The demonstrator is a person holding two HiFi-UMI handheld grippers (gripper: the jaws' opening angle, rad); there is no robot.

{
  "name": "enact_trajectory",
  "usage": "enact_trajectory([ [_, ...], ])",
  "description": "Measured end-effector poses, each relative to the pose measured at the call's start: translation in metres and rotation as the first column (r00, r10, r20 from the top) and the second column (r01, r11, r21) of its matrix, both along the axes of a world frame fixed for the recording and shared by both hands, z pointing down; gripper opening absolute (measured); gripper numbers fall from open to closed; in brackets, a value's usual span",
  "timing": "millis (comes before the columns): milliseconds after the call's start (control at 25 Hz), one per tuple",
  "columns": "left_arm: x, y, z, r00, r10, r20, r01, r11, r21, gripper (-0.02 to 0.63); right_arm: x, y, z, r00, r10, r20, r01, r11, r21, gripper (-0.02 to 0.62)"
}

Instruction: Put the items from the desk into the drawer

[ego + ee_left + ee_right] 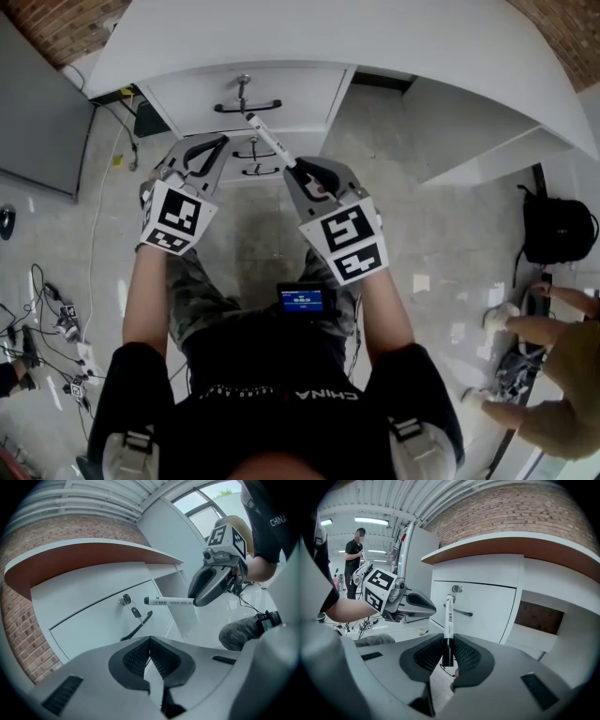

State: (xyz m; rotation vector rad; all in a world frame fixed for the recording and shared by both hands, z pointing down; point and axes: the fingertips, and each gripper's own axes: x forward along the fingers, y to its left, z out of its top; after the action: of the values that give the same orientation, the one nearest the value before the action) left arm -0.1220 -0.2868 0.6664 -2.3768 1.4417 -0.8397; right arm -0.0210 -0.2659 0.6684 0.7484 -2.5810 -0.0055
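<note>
A white marker with a black cap (267,139) (449,620) sticks out toward the drawers, and my right gripper (300,171) (448,640) is shut on its capped end. In the left gripper view the marker (168,601) juts level from the right gripper (213,584). My left gripper (214,142) (150,641) is beside it, jaws together with nothing between them. The top drawer (246,89) (93,620) (483,606) is closed, with a black handle (247,106) (137,627) and a key in its lock (125,600). Below it is a second drawer front (255,157).
The white desk top (375,37) overhangs the drawers, with an open niche (539,617) to their right. Cables (47,319) lie on the floor at left. A black backpack (558,230) and another person (553,366) are at right. Someone stands far off (355,559).
</note>
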Motion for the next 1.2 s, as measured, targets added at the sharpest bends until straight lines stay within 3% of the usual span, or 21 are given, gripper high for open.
enact_trajectory([
  [280, 0.001, -0.009, -0.013, 0.993, 0.044, 0.109, -0.042, 0.999, -0.019, 0.018, 0.002, 0.000, -0.012, 1.000, -0.019, -0.003, 0.019, 1.000, -0.003, 0.072],
  [440, 0.002, -0.019, -0.014, 0.976, 0.037, 0.214, -0.038, 0.999, 0.000, 0.065, 0.000, 0.002, -0.014, 0.999, -0.034, -0.015, 0.034, 0.999, -0.004, 0.072],
  [720, -0.001, -0.039, -0.005, 0.898, 0.076, 0.433, -0.051, 0.996, -0.069, 0.106, 0.003, 0.007, -0.020, 0.998, -0.050, -0.024, 0.050, 0.999, 0.003, 0.072],
  [880, -0.003, -0.045, 0.003, 0.834, 0.083, 0.545, -0.052, 0.996, -0.071, 0.104, 0.006, 0.009, -0.025, 0.999, -0.053, -0.009, 0.053, 0.999, 0.009, 0.072],
  [1040, -0.006, -0.047, 0.009, 0.788, 0.111, 0.605, -0.060, 0.993, -0.104, 0.098, 0.007, 0.006, -0.026, 0.999, -0.041, 0.006, 0.041, 0.999, 0.003, 0.072],
  [1120, -0.004, -0.050, 0.008, 0.751, 0.124, 0.648, -0.066, 0.991, -0.113, 0.072, 0.011, 0.005, -0.025, 0.999, -0.035, 0.008, 0.035, 0.999, 0.002, 0.072],
  [1200, -0.002, -0.051, 0.008, 0.735, 0.129, 0.666, -0.071, 0.991, -0.115, 0.038, 0.014, 0.006, -0.024, 0.999, -0.031, 0.009, 0.031, 1.000, 0.002, 0.072],
])
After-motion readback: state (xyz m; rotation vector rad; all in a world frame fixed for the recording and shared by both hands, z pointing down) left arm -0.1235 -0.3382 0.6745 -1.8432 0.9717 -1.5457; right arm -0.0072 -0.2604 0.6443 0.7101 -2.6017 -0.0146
